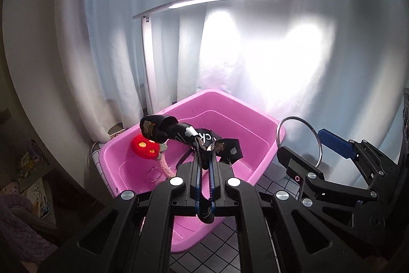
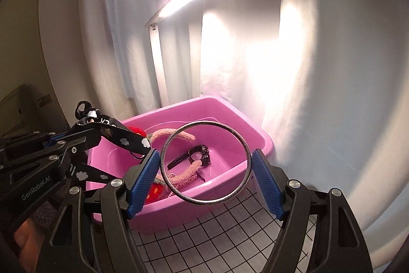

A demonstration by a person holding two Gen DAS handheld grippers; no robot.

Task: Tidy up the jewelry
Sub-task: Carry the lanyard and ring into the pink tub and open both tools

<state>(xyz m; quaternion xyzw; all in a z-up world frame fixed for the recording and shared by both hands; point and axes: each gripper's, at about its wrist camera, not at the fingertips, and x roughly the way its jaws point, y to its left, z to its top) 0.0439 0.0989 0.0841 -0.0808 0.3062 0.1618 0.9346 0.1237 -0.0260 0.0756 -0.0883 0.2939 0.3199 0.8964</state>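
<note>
- Left claw (image 1: 204, 160) is clamped tight on a black printed ribbon (image 1: 186, 134), held above the pink tub (image 1: 255, 119).
- Right claw (image 2: 204, 165) grips a metal bangle (image 2: 244, 145) across its width (tub below).

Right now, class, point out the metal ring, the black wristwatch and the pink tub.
metal ring (image 2: 204, 201), right wrist view, lower rim.
black wristwatch (image 2: 203, 154), right wrist view, case.
pink tub (image 2: 163, 215), right wrist view, front wall.

A silver bangle (image 2: 205, 162) and a cloud-printed black ribbon (image 1: 202, 138) hang above the pink tub (image 2: 253, 129).
</note>
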